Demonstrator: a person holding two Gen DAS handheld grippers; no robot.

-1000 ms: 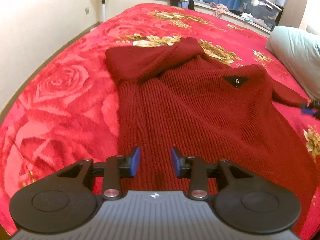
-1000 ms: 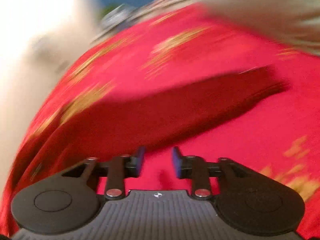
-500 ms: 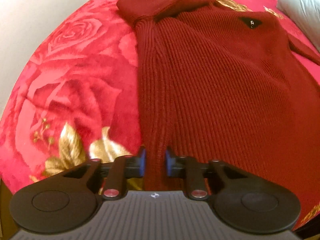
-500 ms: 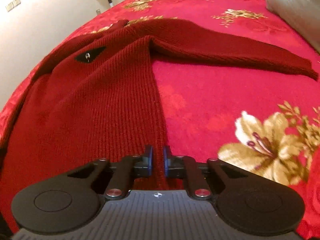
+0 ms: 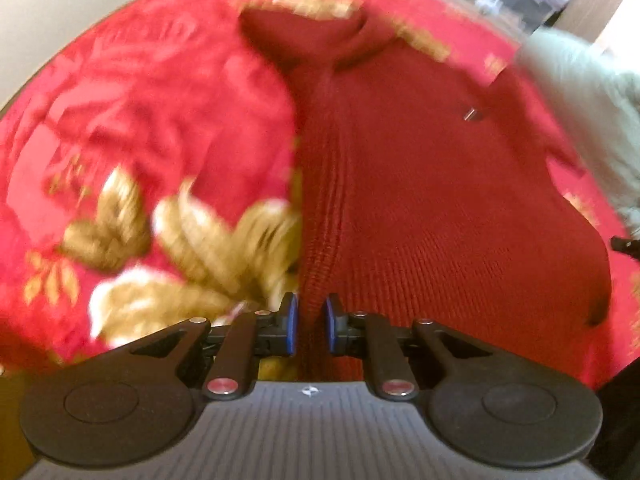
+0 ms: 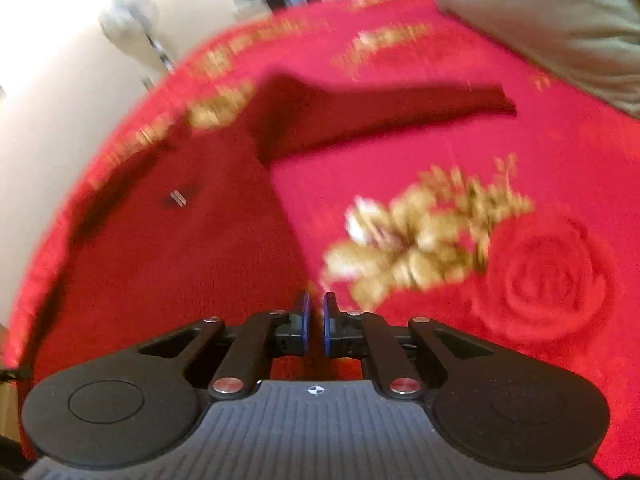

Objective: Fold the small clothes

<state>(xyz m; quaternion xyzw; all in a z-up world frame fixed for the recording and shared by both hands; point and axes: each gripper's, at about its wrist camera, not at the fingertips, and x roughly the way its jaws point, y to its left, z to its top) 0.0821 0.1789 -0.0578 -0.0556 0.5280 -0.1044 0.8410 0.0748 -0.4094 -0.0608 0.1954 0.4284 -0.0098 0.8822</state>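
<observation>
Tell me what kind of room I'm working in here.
Most likely a bedroom: the sweater lies on a red floral bedspread, with a pillow at its edge and a standing fan by the wall.

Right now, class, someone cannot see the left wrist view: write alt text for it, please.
The left hand-held gripper pinches the bottom left edge of a dark red knitted sweater that lies spread on a red bedspread with gold flowers. The sweater's left sleeve is folded across near the collar, and a pale pillow lies at the right. The picture is motion-blurred.
</observation>
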